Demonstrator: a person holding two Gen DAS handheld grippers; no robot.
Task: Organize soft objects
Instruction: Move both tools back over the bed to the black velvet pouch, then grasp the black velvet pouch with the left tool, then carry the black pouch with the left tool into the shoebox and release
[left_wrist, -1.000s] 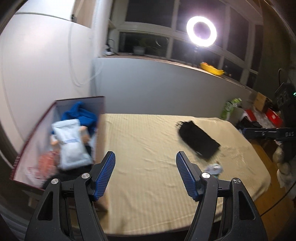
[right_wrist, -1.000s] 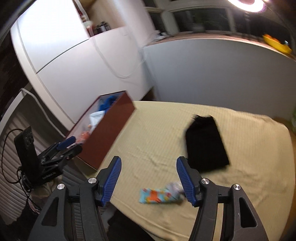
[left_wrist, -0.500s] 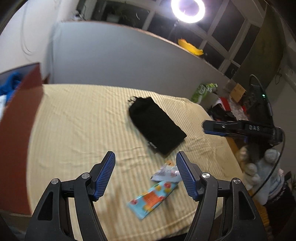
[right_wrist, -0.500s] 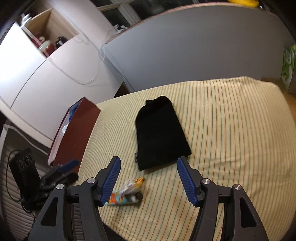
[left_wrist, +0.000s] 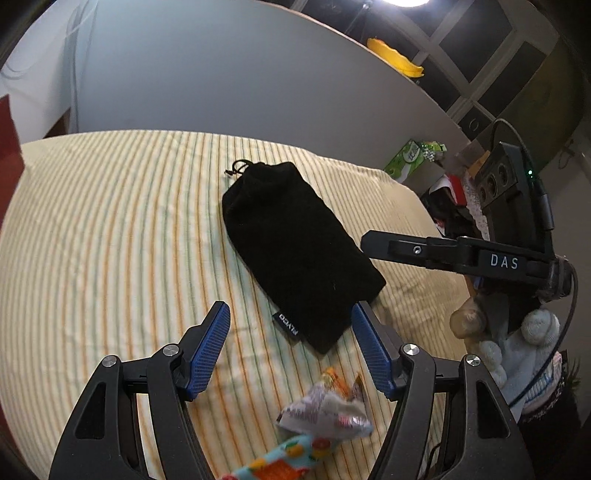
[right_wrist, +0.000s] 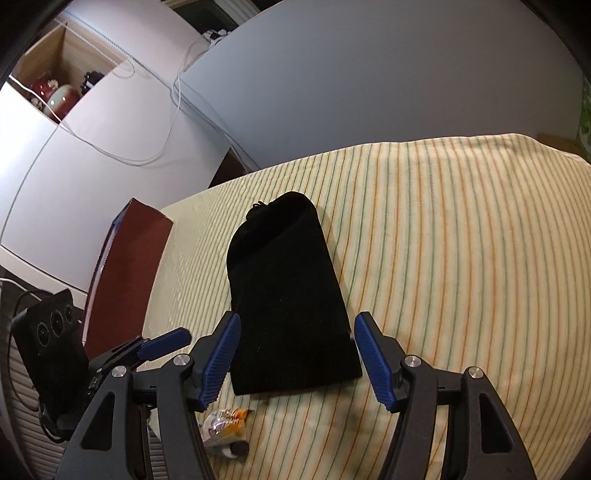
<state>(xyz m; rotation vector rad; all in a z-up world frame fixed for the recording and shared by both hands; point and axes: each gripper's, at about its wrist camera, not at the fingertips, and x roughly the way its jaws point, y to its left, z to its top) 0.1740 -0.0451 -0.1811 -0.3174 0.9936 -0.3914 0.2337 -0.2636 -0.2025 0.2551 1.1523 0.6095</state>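
The left gripper (left_wrist: 290, 345) has its blue pads spread wide with nothing between them. It hangs over the near edge of the striped yellow bedsheet (left_wrist: 110, 229). Just under it lies a small bright sock (left_wrist: 291, 452) with fruit colours, next to a crumpled pale cloth (left_wrist: 325, 413). Half a second ago these two sat farther ahead of the pads; now they are right below them.

The right gripper (right_wrist: 295, 350) is also apart, holding nothing. Its pads now stand on either side of the near end of the black drawstring pouch (right_wrist: 284, 295), above it and not touching. Before, the pouch lay farther ahead. In the left view the right gripper reaches in from the right, beside the pouch.

The pouch lies flat in the middle of the sheet, with its cord end pointing far away. To the far left stands the dark red box (right_wrist: 125, 273), at the edge of the bed. A second ago the left camera looked into this box; now only its corner shows. Behind the bed is a grey wall (left_wrist: 229, 81).
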